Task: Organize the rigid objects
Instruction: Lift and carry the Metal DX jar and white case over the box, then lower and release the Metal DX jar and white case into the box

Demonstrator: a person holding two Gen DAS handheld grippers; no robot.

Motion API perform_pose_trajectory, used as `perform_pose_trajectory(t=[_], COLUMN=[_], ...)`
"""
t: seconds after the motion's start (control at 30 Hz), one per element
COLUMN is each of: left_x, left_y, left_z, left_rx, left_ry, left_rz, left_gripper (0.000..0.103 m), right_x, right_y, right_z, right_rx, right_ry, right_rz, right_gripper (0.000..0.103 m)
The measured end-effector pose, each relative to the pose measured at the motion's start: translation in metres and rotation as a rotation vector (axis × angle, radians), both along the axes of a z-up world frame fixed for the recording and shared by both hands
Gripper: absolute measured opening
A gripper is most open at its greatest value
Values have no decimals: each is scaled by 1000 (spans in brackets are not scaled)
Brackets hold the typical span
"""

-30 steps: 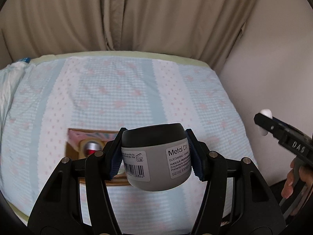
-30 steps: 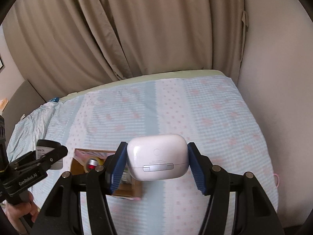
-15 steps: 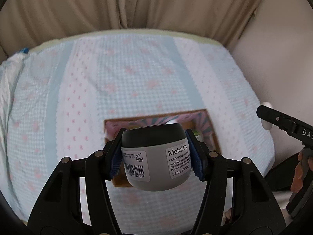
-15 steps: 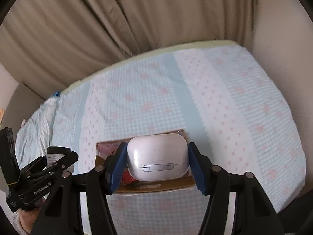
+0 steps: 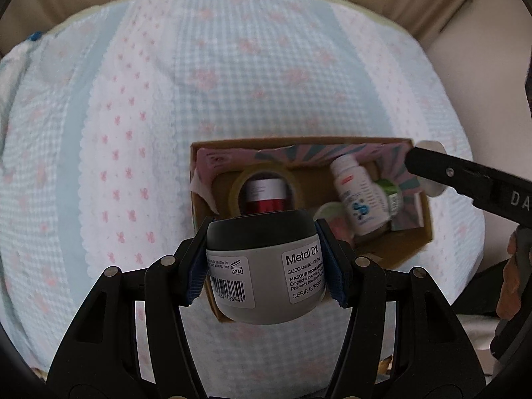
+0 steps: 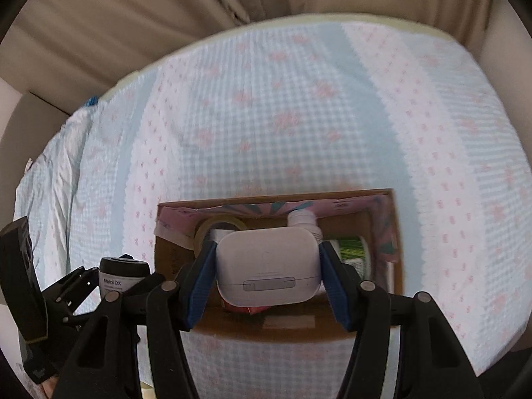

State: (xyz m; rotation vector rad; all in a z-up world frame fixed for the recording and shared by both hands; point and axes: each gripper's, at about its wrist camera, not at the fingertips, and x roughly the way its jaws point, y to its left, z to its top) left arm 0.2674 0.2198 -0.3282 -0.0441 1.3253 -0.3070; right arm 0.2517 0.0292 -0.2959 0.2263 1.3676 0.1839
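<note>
Now the bed (image 5: 232, 76) fills both views, its cardboard box (image 5: 427, 212) already crowded with a tape roll (image 5: 237, 186) and a white bottle (image 5: 357, 193), so space looks tight. The left claw (image 5: 266, 259) grips the grey jar (image 5: 266, 272) over the box's near edge; the right claw (image 6: 267, 269) clamps the white case (image 6: 267, 266) above the box, probably for dropping in.

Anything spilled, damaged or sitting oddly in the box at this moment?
Nothing spilled or broken. The white bottle lies tilted on its side in the cardboard box rather than upright, leaning on a green-labelled container. A red-and-white jar sits inside the tape roll.
</note>
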Motion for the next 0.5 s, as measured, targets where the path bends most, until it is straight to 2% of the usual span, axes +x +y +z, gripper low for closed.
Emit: perform_pose_trajectory(t=[0.17,0.3,0.5], left_x=[15,22,26], left_y=[0,-1,-8], left_z=[-30,-49,-57], left_rx=[26,45,65], left_ry=[34,68,71], left_rz=[-3,-9,-35], left_gripper=[55,55,55], right_x=[24,34,41], right_y=[16,22,25], right_z=[-42,-62,-81], right_rx=[6,19,48], right_ry=[66,99,143], right_rz=[38,38,31], right_gripper=[56,56,57])
